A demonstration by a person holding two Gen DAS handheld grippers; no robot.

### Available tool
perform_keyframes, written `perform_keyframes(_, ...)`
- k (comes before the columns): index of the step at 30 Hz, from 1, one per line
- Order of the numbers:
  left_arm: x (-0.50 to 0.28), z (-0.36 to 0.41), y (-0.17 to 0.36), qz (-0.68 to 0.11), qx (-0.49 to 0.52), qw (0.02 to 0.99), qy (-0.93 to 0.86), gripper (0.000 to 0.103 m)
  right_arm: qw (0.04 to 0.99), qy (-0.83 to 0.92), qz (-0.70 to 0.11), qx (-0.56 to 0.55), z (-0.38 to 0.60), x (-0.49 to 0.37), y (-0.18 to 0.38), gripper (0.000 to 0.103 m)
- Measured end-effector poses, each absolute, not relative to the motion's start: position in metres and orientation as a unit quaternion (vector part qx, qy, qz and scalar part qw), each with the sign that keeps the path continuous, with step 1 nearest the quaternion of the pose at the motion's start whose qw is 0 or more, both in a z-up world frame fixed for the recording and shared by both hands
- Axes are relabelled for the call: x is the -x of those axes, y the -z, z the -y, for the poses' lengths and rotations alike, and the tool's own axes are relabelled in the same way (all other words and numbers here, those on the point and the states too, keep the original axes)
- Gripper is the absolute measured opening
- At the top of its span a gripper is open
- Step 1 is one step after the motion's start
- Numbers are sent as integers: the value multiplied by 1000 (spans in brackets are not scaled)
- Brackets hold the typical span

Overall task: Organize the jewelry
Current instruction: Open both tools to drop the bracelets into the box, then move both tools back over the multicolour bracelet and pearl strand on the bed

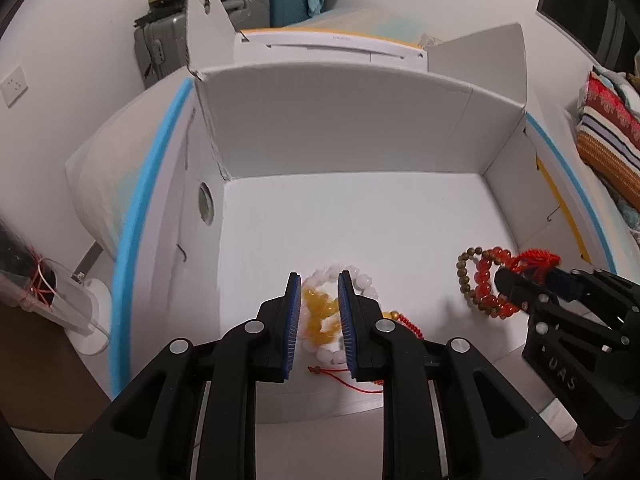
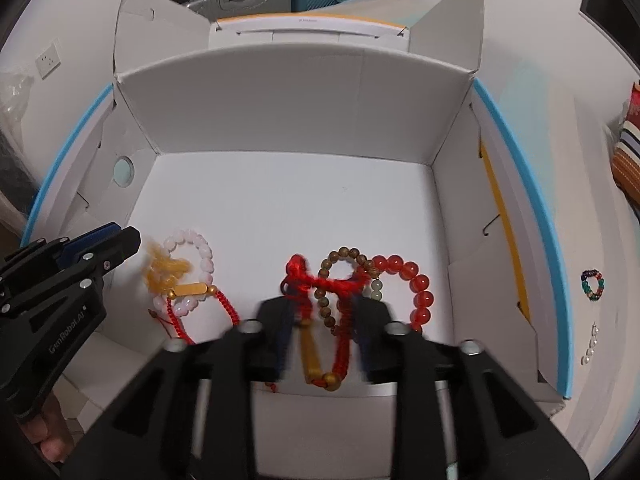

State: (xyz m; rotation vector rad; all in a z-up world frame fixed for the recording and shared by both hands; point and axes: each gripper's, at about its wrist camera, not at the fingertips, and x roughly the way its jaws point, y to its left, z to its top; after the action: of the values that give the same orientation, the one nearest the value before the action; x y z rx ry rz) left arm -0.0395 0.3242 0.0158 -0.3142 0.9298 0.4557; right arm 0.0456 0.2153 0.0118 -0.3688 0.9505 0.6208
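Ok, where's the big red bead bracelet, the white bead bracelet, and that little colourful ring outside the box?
Big red bead bracelet [image 2: 425,299]: right wrist view, on a bead on its right side.
White bead bracelet [image 2: 207,254]: right wrist view, on a bead on its right side.
Little colourful ring [image 2: 593,285]: right wrist view, on its beads.

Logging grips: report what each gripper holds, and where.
Nothing is gripped. The red cord bracelet lies loose inside the open right gripper; the left gripper is empty.
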Motion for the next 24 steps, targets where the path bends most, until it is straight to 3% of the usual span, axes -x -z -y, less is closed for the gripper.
perform_keyframes(1,40,-324,-18,-441,149,858,-218,23,830,-293,-443,168,-212,-44,-17,47)
perform_keyframes(3,44,-321,-26,-430,146,862,-225,46,838,-293,-431,159,-203,-42,-29,56)
perform_keyframes(7,46,-313,-41,-413,141,870,-228,62,857,-285,-405,144,-182,-40,-54,75)
perform_keyframes(12,43,-291,-60,-393,128,883,-222,83,881,-266,-368,134,-149,-39,-83,89)
perform_keyframes(15,37,-274,-70,-383,119,891,-215,90,893,-250,-350,131,-125,-39,-93,92)
perform_keyframes(24,-1,-209,-86,-365,99,909,-177,97,912,-195,-346,100,-37,-58,-100,94)
